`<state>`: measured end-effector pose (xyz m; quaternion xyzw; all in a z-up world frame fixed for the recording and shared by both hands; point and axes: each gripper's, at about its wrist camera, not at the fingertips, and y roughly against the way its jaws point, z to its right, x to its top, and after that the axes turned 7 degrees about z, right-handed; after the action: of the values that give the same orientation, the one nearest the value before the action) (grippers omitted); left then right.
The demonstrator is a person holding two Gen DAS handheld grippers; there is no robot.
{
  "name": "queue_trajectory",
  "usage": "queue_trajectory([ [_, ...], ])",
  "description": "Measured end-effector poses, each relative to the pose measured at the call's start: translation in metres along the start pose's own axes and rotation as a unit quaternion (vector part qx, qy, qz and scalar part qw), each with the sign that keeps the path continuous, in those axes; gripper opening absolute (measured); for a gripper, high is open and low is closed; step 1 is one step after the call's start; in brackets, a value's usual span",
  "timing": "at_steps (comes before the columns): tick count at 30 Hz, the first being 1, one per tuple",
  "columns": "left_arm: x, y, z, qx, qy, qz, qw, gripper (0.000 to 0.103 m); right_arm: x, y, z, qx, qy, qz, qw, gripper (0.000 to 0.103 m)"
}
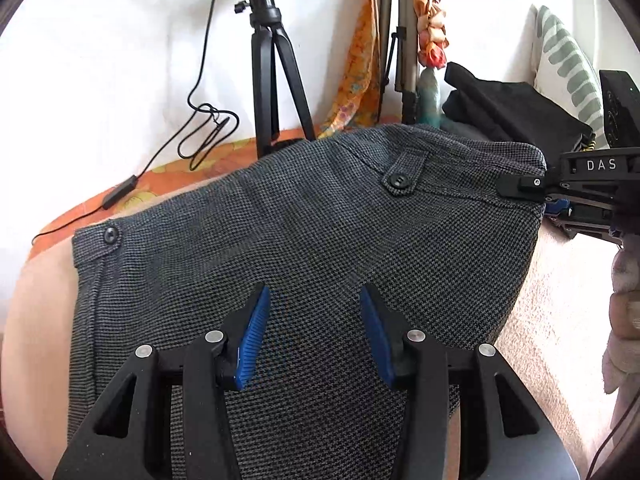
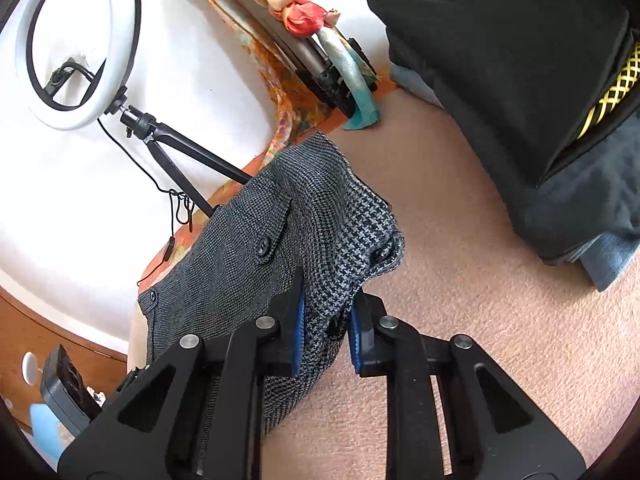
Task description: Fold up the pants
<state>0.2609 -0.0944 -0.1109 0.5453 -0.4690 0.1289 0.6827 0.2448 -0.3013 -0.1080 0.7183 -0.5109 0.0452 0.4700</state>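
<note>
- Pink blanket point(image 2: 500, 320) under everything; my grey houndstooth pants point(image 1: 304, 248) lie spread across it, waistband toward the wall.
- Black folded garment pile point(image 2: 520, 92) sits well apart on the blanket's far side.
- Ring light point(image 2: 76, 44) on black tripod point(image 1: 276, 80) behind the pants.
- My left gripper point(image 1: 314, 336) hovers over the pants, jaws apart, holding nothing.
- My right gripper point(image 2: 326, 332) clenched on the pants' waistband corner, fabric bunched between the blue pads point(image 2: 299, 332).
</note>
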Motion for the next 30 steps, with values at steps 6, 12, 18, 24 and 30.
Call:
queue_trajectory([
  [6, -0.008, -0.025, 0.007, -0.002, -0.012, -0.043, 0.999, 0.046, 0.004, 0.01, -0.022, 0.006, 0.047, 0.012, 0.999, 0.018],
  [12, -0.006, -0.021, -0.005, -0.022, 0.018, -0.048, 0.9984, 0.045, 0.0, 0.021, -0.054, 0.006, 0.129, 0.029, 0.991, 0.017],
  [18, 0.0, 0.023, -0.05, -0.039, 0.084, -0.029, 0.9953, 0.045, -0.006, 0.034, -0.093, 0.017, 0.206, 0.04, 0.978, 0.017],
  [24, -0.001, 0.082, -0.111, 0.004, 0.113, -0.001, 0.9936, 0.045, -0.022, 0.044, -0.143, 0.034, 0.293, 0.041, 0.955, 0.016],
  [30, -0.02, 0.124, -0.178, 0.059, 0.186, 0.036, 0.98, 0.045, -0.05, 0.043, -0.198, 0.06, 0.373, 0.026, 0.925, 0.015],
])
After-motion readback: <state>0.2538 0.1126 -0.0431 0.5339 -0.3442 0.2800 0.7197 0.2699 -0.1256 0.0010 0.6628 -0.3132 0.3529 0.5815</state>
